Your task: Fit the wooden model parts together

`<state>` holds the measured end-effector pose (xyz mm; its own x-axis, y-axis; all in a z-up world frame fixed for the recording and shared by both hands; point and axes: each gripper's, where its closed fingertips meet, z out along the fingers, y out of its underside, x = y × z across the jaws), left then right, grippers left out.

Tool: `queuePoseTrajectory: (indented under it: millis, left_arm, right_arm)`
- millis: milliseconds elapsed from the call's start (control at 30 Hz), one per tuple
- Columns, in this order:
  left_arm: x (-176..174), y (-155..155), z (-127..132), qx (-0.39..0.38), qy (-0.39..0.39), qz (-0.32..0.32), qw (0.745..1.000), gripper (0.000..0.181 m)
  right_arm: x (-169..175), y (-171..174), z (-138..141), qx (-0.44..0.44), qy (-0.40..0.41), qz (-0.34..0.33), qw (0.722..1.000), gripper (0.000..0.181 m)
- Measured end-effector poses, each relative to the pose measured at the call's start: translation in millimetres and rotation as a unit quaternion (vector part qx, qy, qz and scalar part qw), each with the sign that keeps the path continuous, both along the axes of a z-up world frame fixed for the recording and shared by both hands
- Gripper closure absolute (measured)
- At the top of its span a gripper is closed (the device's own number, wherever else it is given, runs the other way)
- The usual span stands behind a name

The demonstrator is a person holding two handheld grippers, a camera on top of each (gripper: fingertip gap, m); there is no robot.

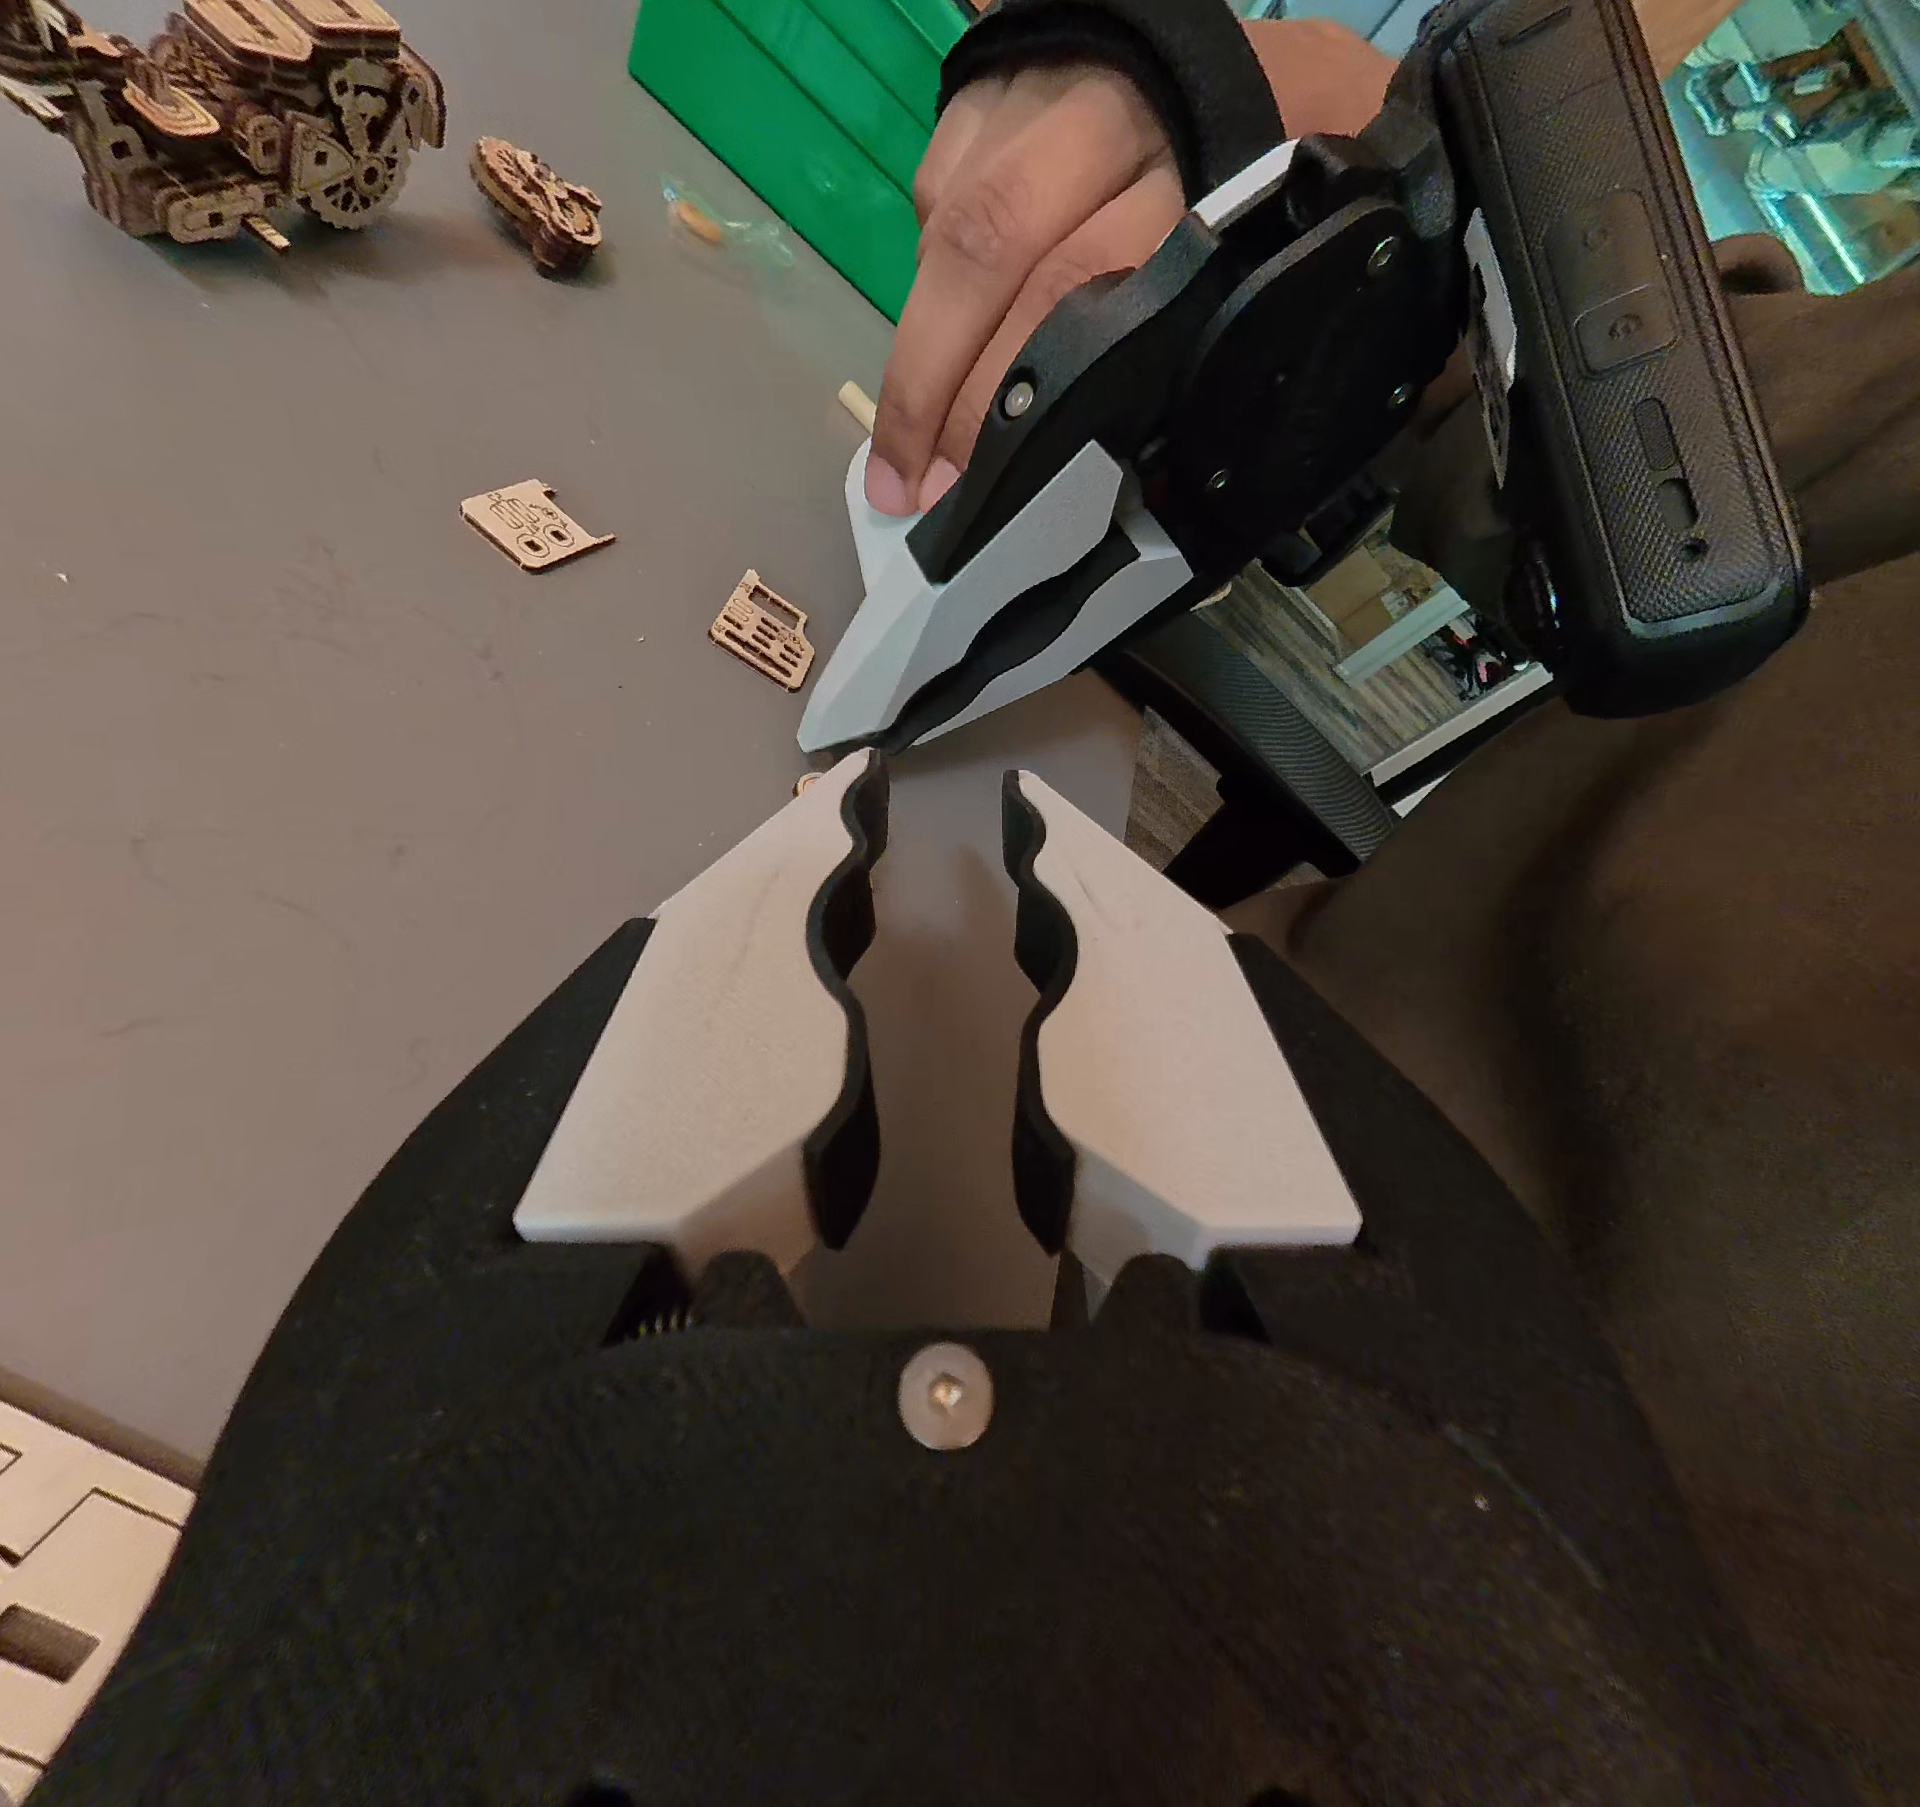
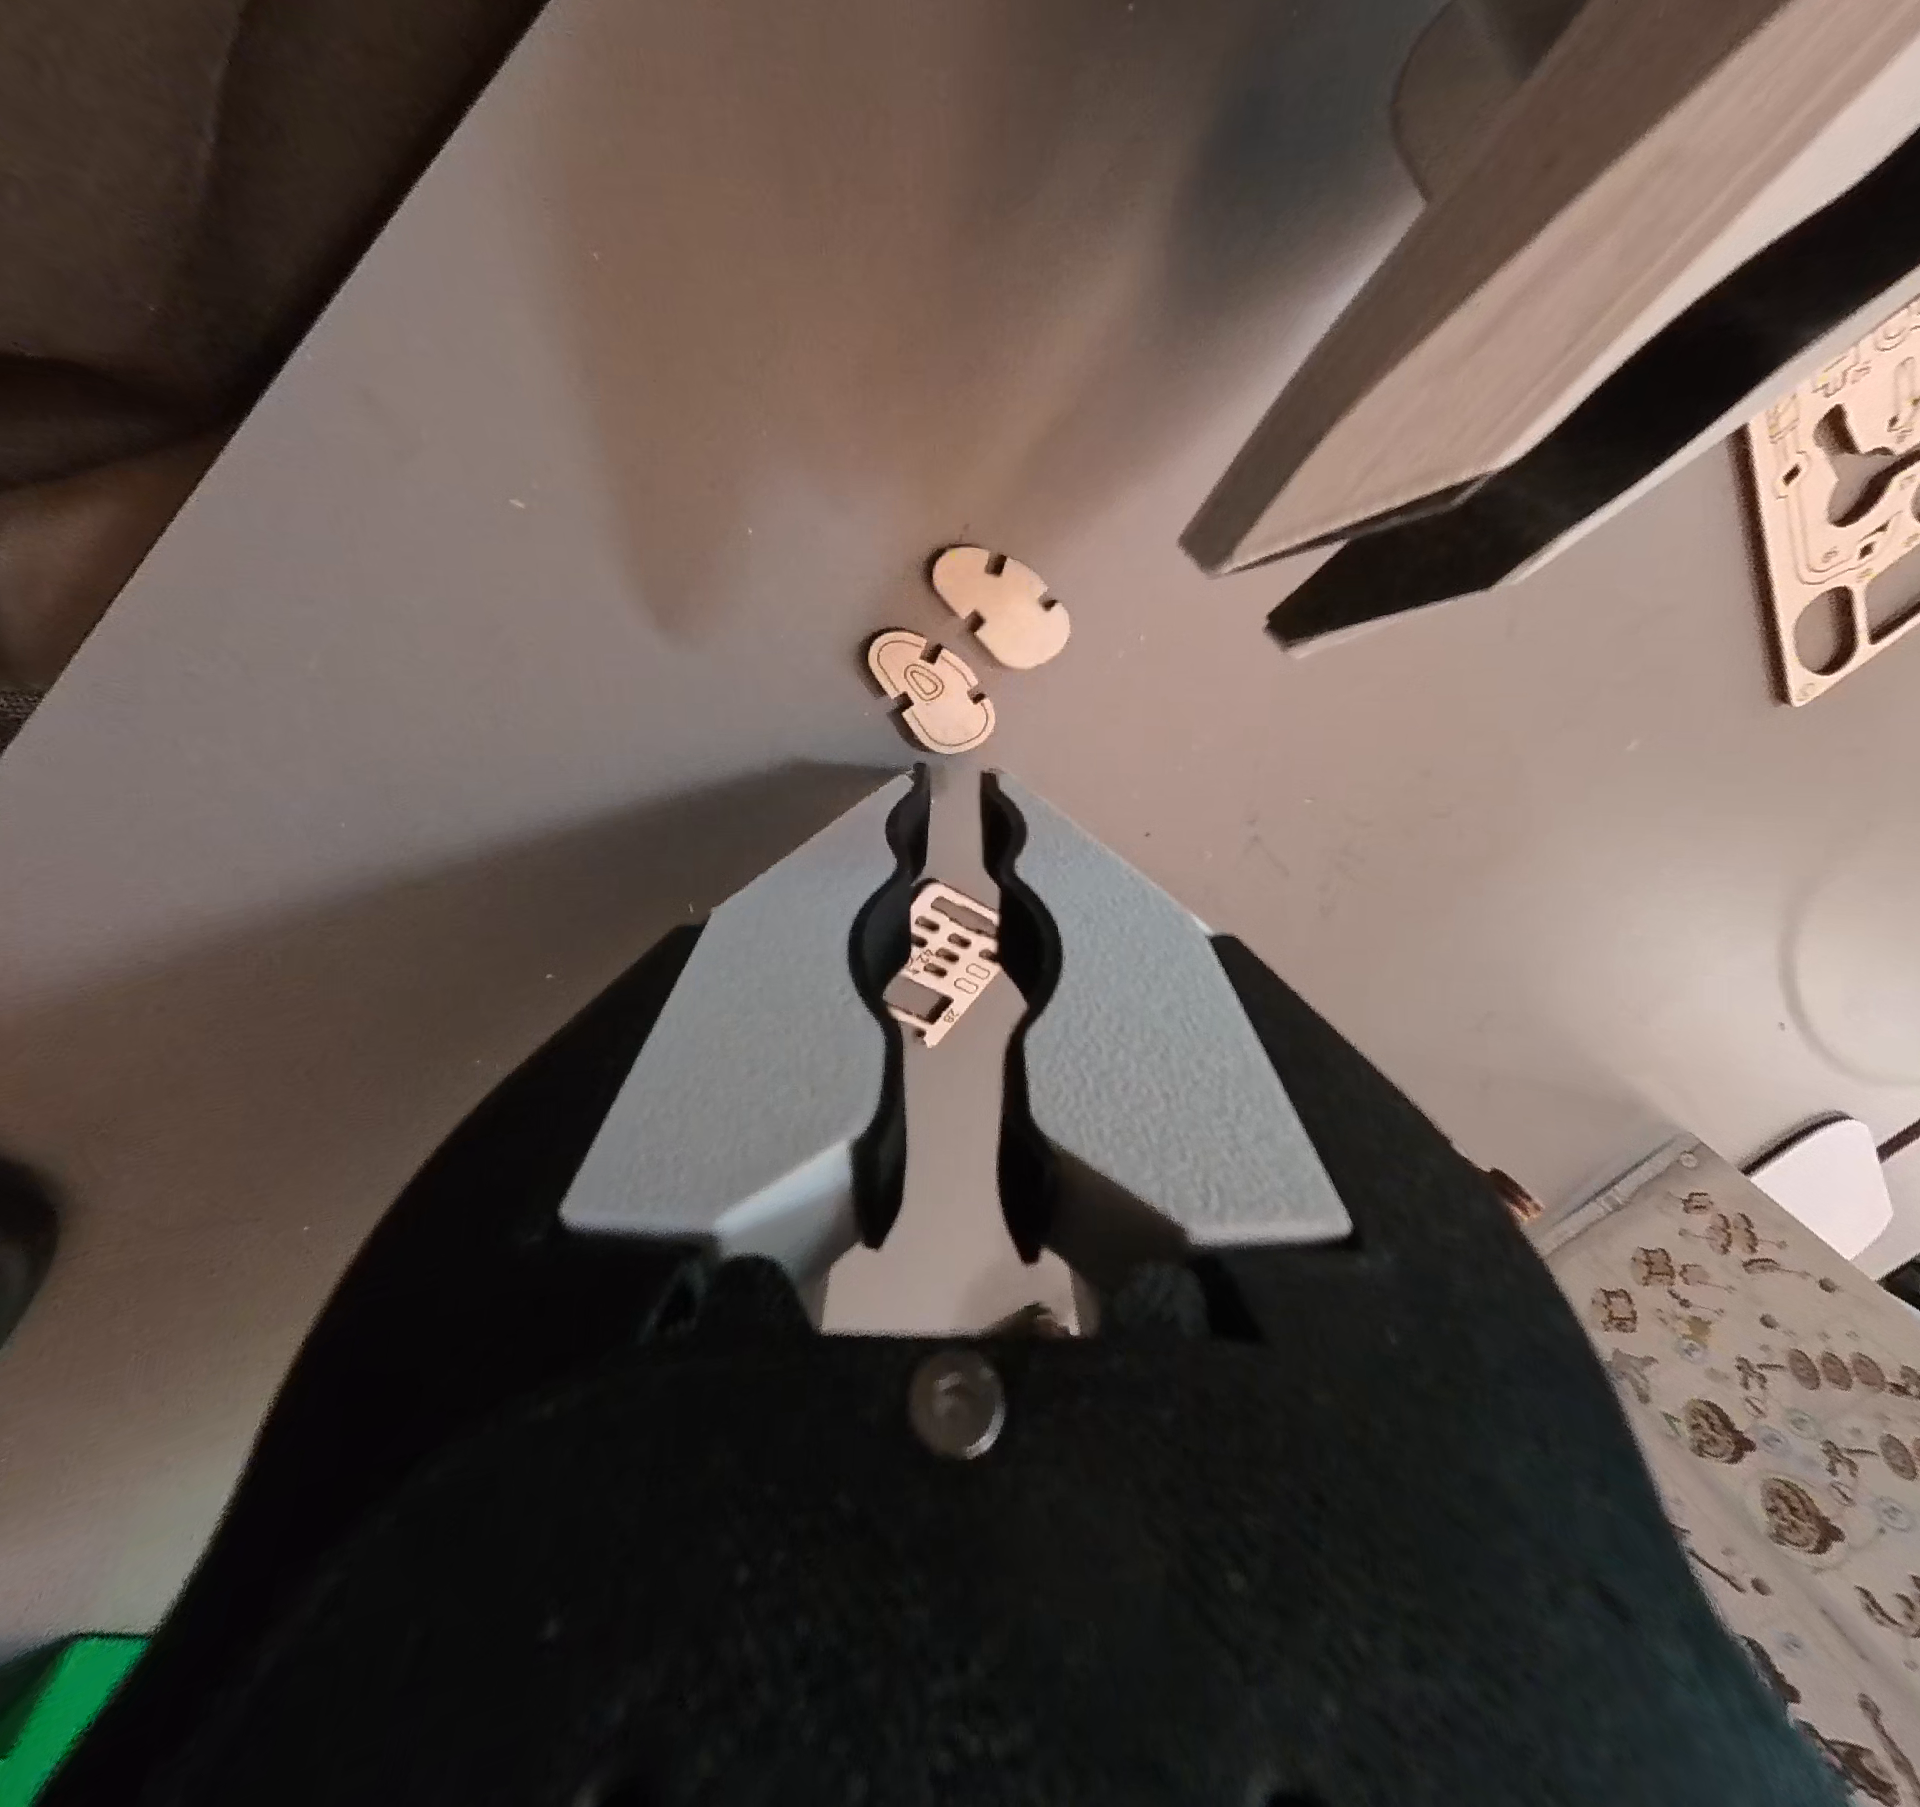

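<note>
My left gripper (image 1: 940, 770) is open and empty, held low over the grey table (image 1: 312, 822) near its edge. My right gripper (image 2: 956, 770) is open only a narrow gap and holds nothing; it points down at the table, and its tips (image 1: 847, 741) sit just ahead of my left fingertips. Two small oval wooden parts (image 2: 1003, 637) (image 2: 932, 689) lie side by side just beyond the right tips. A flat slotted wooden part (image 2: 951, 978) lies on the table under the right fingers; it also shows in the left wrist view (image 1: 764, 630). Another flat part (image 1: 535, 526) lies farther left.
A built wooden model (image 1: 260, 116) and a small wooden gear assembly (image 1: 535, 204) stand at the far left. A green box (image 1: 790, 74) stands behind. A short dowel (image 1: 857, 401) lies by the hand. A cut-out wooden sheet (image 2: 1829, 531) and a printed sheet (image 2: 1766, 1445) lie at right. My right fingertips sit around 7 centimetres from my left ones.
</note>
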<state>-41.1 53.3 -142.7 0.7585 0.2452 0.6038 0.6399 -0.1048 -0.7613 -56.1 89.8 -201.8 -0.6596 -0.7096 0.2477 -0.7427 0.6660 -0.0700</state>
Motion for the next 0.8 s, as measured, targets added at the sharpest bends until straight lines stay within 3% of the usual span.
queuePoseTrajectory:
  millis: [133, 267, 400, 500, 667, 800]
  left_arm:
    - [-1, -1, 1, 0.001, 0.0, 0.003, 1.0, 0.162]
    - [-5, -3, 1, 0.0, -0.002, 0.015, 1.0, 0.162]
    - [-19, -10, -7, -0.018, -0.011, 0.057, 0.998, 0.165]
    - [-31, -19, -12, -0.029, -0.014, 0.094, 0.995, 0.165]
    - [-33, -20, -9, -0.016, -0.021, 0.1, 0.995, 0.165]
    - [-28, -15, -8, -0.01, -0.027, 0.088, 0.996, 0.165]
  right_arm:
    - [-5, 0, 5, -0.019, 0.004, -0.026, 0.999, 0.173]
    - [-5, -8, 17, -0.102, -0.031, -0.111, 0.988, 0.172]
    - [4, -24, 27, -0.223, -0.116, -0.248, 0.936, 0.163]
    - [6, -28, 19, -0.262, -0.13, -0.331, 0.897, 0.152]
    - [18, -33, 9, -0.303, -0.154, -0.387, 0.857, 0.148]
    - [14, -30, 2, -0.305, -0.147, -0.407, 0.848, 0.146]
